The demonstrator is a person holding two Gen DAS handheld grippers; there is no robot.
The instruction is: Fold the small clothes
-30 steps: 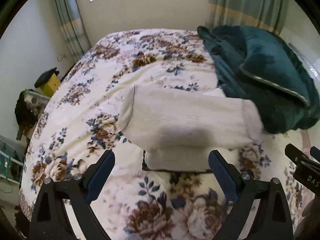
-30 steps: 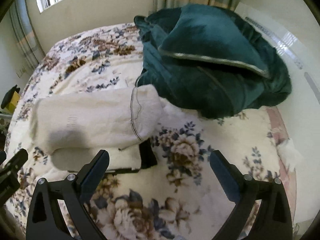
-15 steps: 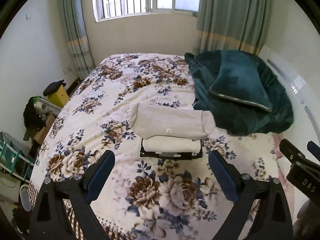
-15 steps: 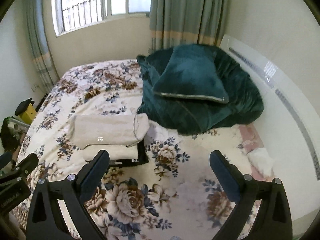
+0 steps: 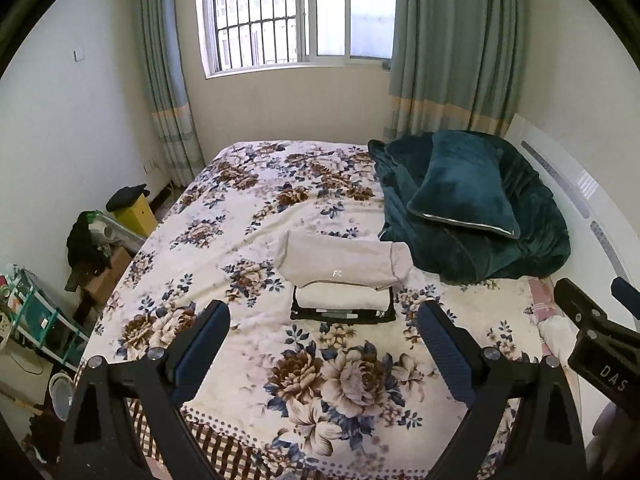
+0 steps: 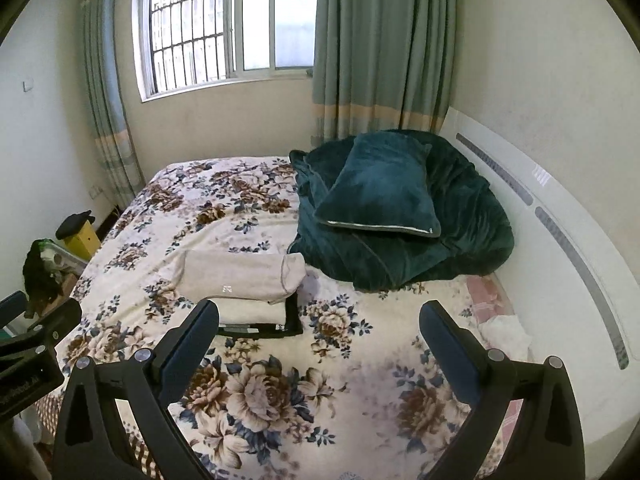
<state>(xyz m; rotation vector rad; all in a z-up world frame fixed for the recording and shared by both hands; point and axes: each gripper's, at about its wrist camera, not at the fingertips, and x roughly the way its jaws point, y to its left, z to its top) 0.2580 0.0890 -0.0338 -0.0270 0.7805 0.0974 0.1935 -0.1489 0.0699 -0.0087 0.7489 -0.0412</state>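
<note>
Okay, we see both tongs released, holding nothing: left tongs and right tongs hang above the bed. Mid-bed sits one stack of three folded clothes: beige top, white piece, black piece at the bottom. Beige top's long axis runs left-right. One green blanket carries one pillow. No containers on the bed.

We look from two cameras, side by side, high above the near end of the bed, facing the window. Each sees its own two fingers low in front. Both see the folded stack far off.
</note>
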